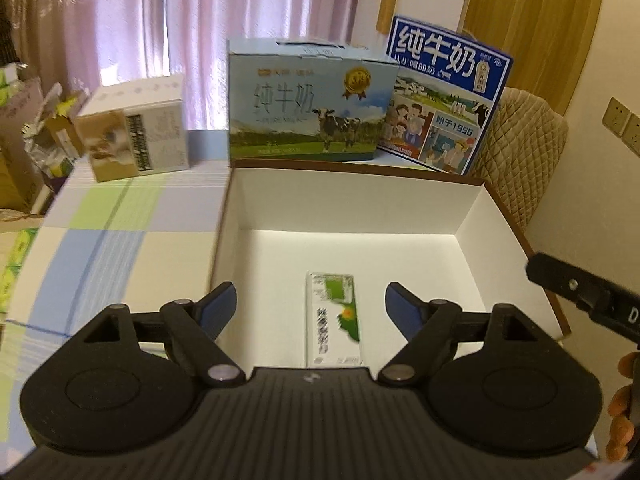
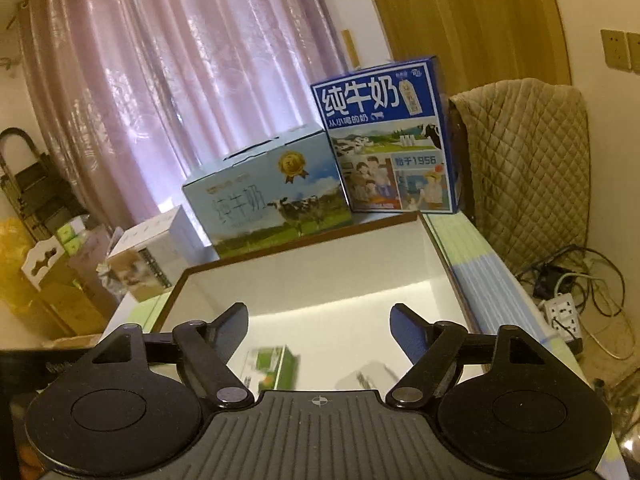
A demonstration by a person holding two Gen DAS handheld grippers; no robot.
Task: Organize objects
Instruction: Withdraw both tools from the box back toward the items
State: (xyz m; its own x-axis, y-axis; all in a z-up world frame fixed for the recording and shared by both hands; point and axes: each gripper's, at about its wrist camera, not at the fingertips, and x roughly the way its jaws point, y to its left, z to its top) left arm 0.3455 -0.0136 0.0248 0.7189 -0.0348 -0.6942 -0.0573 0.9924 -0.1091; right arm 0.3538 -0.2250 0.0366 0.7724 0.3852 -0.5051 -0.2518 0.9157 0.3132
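Observation:
A small green-and-white milk carton (image 1: 333, 318) lies flat on the floor of a big open white box (image 1: 472, 216) with a brown rim. My left gripper (image 1: 310, 300) hovers open above the box's near side, the carton below the gap, untouched. In the right wrist view the same carton (image 2: 274, 366) lies blurred inside the white box (image 2: 360, 264). My right gripper (image 2: 318, 326) is open over the box with nothing between its fingers. Part of the right gripper's body (image 1: 588, 296) and a hand (image 1: 622, 404) show at the left view's right edge.
Behind the white box stand a light-blue milk case (image 1: 308, 104), a dark-blue milk case (image 1: 444, 96) and a small white carton box (image 1: 136, 132) on the checked tablecloth (image 1: 100, 224). A quilted chair back (image 2: 528, 160) and floor cables with a power strip (image 2: 564, 312) are right.

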